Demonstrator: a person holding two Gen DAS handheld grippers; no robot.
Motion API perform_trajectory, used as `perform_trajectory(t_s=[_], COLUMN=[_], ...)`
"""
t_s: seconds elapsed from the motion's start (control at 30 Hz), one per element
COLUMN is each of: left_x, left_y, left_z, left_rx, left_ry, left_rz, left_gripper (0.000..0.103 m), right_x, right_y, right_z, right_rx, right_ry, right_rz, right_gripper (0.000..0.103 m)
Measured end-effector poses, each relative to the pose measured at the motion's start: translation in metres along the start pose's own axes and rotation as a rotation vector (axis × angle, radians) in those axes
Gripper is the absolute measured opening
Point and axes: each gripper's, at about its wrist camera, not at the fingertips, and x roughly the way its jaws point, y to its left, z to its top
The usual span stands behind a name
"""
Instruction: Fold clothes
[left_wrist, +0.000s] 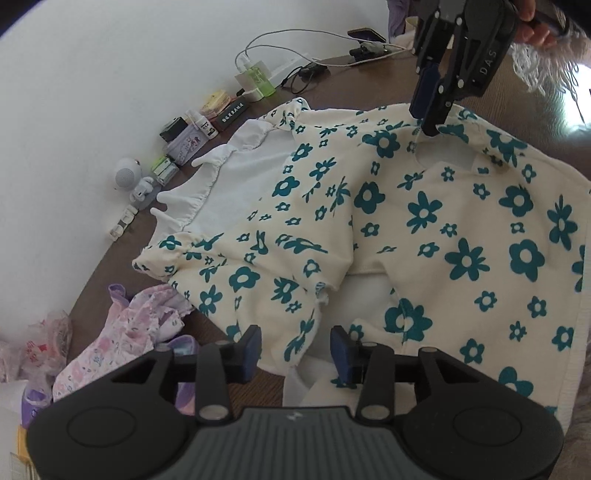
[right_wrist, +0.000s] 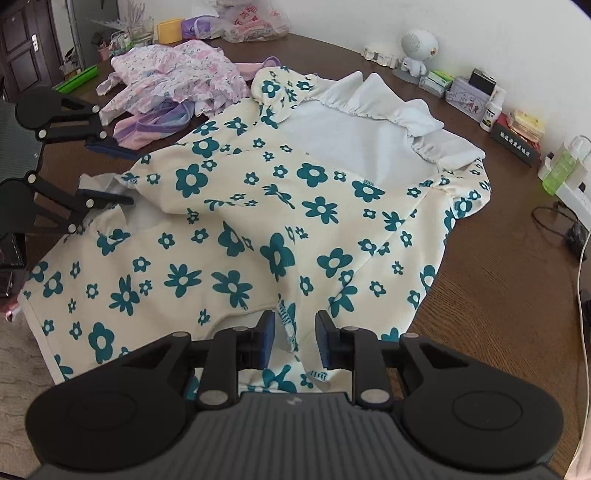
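Item: flowered top (left_wrist: 424, 229), cream with teal blooms, lying on the brown table (left_wrist: 369, 74). Condition: part folded. One side is turned over toward the middle, showing the white lining and gathered white frill (right_wrist: 369, 107); the near hem and one sleeve are rumpled, not squared. I judge the fold roughly at its first stage, with smoothing and at least one further fold left.

Item: my left gripper (left_wrist: 295, 354). Jaws apart, pads clear of cloth. In its own view the top's lower edge lies in the gap and just beyond, running from 12 o'clock round to 3 o'clock. Nothing held.

Item: my right gripper (right_wrist: 295, 339). Jaws parted less widely. A pleat of flowered cloth stands up between the pads; it looks loose, with neither pad pressing it. The body of the top spreads from 10 o'clock to 2 o'clock ahead of it. Seen from the left view, this gripper hangs over the neckline at 1 o'clock.

Item: pink and lilac clothes (right_wrist: 173, 81), heaped at 11 o'clock in the right view, unfolded, awaiting their turn.

Item: small clutter along the wall, including a white round-headed toy (right_wrist: 417, 48). Not part of the job.
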Motion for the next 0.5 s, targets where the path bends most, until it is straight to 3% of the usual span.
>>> perform_trajectory(t_s=[0.07,0.2,0.37,0.5], left_x=[-0.008,-0.004,0.039,0.069], left_y=[0.009,0.034,0.073,0.086], left_z=[-0.002,0.005,0.029,0.036], left_rx=[-0.015,-0.064,-0.192,-0.231], left_ry=[0.016,0.033,0.050,0.065], left_rz=[0.025,0.067,0.011,-0.044], left_gripper=[0.043,0.044,0.044,0.043], right_x=[-0.005,-0.008,0.008,0.027], right_y=[-0.010,-0.027,-0.043,-0.052], right_z=[-0.003,-0.003,0.019,0.036], right_rx=[0.043,0.116,0.182,0.189], right_ry=[0.000,-0.002,-0.019,-0.001], right_rz=[-0.013,-0.058,-0.111,-0.138], right_gripper=[0.033,0.033,0.033,0.033])
